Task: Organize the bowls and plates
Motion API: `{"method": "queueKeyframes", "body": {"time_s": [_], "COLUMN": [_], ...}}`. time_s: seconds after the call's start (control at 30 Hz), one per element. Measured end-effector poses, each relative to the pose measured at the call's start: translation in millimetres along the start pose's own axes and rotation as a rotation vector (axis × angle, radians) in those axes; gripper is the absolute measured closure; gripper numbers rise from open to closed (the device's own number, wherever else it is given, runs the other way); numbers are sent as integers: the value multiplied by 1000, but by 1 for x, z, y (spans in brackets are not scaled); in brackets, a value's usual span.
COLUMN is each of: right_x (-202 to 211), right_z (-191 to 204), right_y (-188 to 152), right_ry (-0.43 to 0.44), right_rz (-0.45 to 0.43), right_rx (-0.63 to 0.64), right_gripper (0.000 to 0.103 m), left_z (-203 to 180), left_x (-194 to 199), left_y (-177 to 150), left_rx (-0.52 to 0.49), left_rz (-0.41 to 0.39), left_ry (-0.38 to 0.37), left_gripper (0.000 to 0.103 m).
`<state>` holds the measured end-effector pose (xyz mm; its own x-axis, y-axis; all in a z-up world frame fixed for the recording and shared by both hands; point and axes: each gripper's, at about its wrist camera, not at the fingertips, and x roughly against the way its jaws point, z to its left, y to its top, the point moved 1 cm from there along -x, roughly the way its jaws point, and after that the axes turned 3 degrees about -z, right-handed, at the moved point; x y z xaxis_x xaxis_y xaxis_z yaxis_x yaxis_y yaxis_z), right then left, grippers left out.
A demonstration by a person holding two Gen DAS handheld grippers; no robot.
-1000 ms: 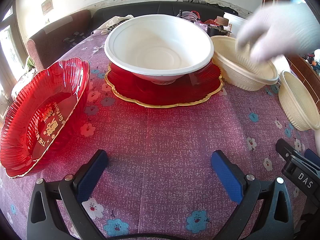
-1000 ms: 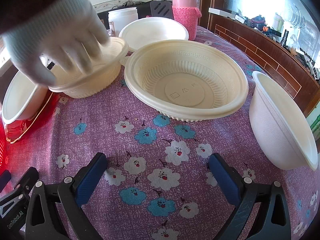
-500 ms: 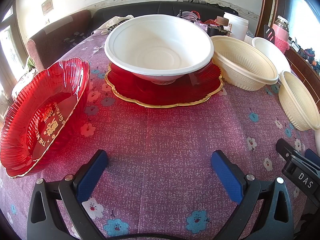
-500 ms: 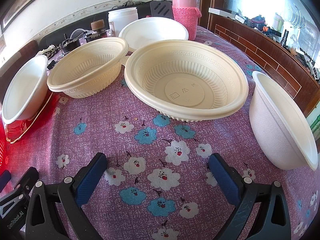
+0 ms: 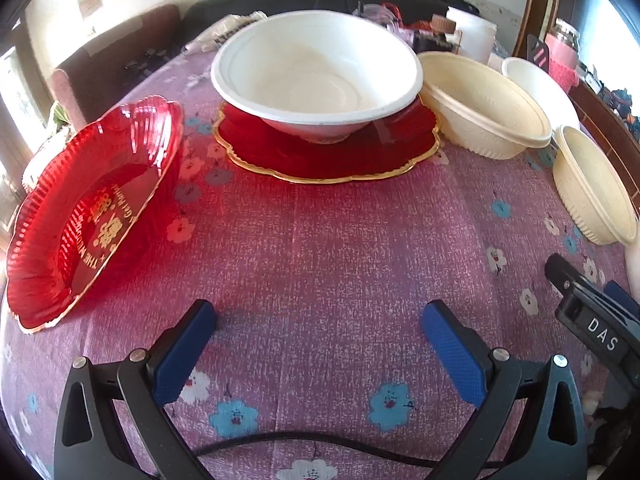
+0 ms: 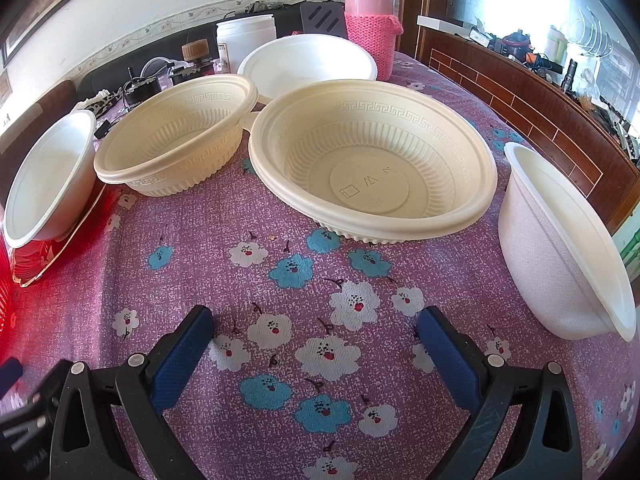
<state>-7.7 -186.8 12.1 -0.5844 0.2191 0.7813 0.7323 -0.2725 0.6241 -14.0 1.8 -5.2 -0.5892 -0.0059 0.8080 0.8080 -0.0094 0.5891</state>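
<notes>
Gone from both views is the gloved hand that reached into the cream bowl a second ago; nothing else has shifted. Both grippers, left [image 5: 318, 338] and right [image 6: 316, 338], hover low with jaws wide and empty. Only the left wrist view shows the red lettered dish [image 5: 86, 216] at the tablecloth's [image 5: 320, 248] left edge. Beyond, a white bowl [image 5: 316, 72] sits on a gold-rimmed red plate [image 5: 328, 152]. Only the right wrist view shows the wide cream bowl [image 6: 372, 160], empty, then a second cream bowl [image 6: 176, 132] and a pink flask [image 6: 370, 28] behind.

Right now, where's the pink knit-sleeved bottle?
Right wrist view, far top centre: the pink bottle stands behind the white bowl, right of the white tub.
</notes>
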Motion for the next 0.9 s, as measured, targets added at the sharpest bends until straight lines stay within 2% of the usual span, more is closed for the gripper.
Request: {"method": "queueKeyframes", "body": {"time_s": [0.2, 0.3, 0.37, 0.43, 0.6, 0.63, 0.77, 0.9], "right_x": [4, 11, 15, 18, 32, 34, 45, 54], "right_z": [1, 1, 1, 0, -3, -6, -12, -18], "right_y": [-2, -11, -19, -24, -38, -41, -54, -67], "right_ry": [19, 38, 53, 65, 94, 101, 145, 168], "right_rz": [77, 79, 77, 82, 113, 115, 124, 134], "right_rx": [15, 43, 57, 72, 111, 119, 167, 194], "right_gripper": [1, 1, 1, 1, 1, 1, 1, 1], "left_z": [-1, -1, 1, 6, 19, 24, 41, 46], "left_x": [1, 5, 15, 32, 86, 101, 152, 186], "left_y": [-1, -4, -9, -16, -22, -21, -18, -12], "left_rx": [5, -14, 1, 29, 44, 46, 50, 42], "left_rz": [0, 53, 89, 84, -29, -81, -291, -436], "left_ry": [9, -21, -88, -169, -267, -278, -236, -217], "left_gripper": [0, 0, 0, 0, 0, 0, 0, 0]}}
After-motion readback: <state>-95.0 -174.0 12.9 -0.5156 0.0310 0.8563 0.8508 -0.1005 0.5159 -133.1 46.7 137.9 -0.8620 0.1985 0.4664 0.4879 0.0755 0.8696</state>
